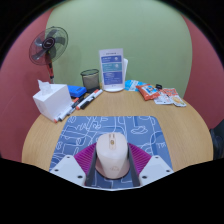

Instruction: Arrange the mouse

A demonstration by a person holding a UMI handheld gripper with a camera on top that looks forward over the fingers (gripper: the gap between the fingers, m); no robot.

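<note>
One mouse (112,158), pale beige, sits between the fingers of your hand-held gripper (112,170), resting on the near edge of one grey patterned mat (112,128). Both pink pads (78,159) flank it closely; whether they press on it, you cannot tell. Beyond, on the round wooden bench (150,125): one white tissue box (48,100), one mesh cup (90,78), one upright blue-white card (112,70), one fan (46,45).

Print on the standing sign (112,69) seems too small to read.
</note>
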